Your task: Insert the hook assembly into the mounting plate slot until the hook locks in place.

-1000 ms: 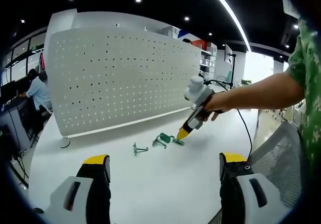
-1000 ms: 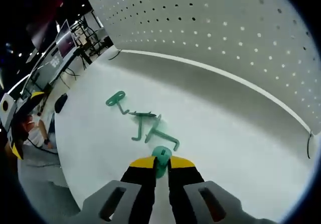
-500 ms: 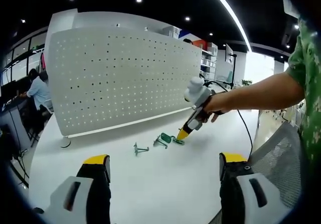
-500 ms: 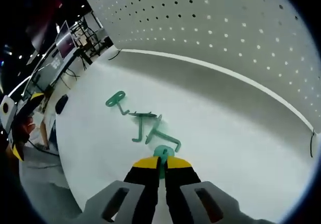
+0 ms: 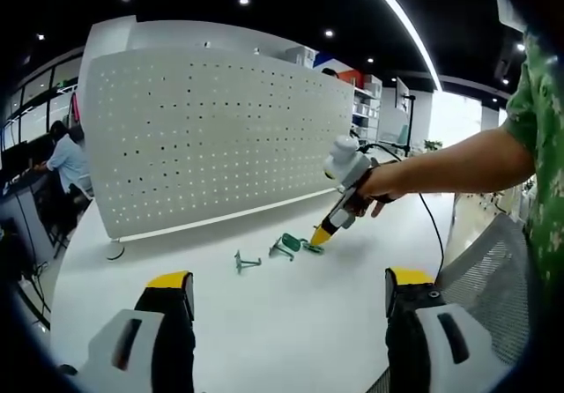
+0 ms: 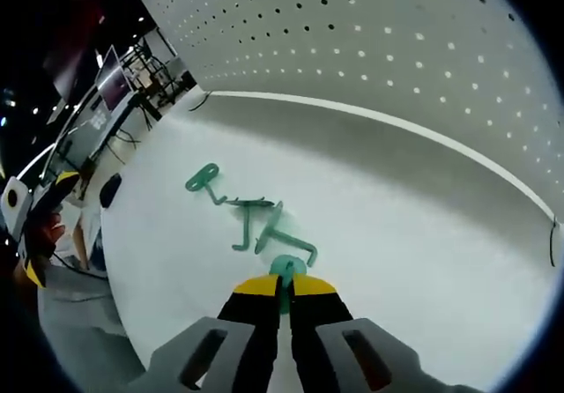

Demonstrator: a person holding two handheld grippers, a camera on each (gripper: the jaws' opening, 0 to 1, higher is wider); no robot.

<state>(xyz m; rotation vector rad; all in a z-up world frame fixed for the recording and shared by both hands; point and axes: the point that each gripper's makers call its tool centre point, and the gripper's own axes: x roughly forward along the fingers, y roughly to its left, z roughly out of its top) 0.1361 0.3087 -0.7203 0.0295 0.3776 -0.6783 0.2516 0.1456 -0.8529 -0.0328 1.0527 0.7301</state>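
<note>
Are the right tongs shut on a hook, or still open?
Shut on one: the right tongs have yellow tips pressed together around a green hook, low over the white table.

left: far, faces pegboard [image 5: 220,137] | right: close above hooks [image 6: 251,221]; both probably share these

We see a smooth, matt white surface [image 6: 423,234], and behind it a matt white perforated panel [image 5: 220,137] that looks like painted metal. The green hooks [image 6: 264,226] look like coated metal, faintly glossy. Yellow gripper tips look rubbery.
</note>
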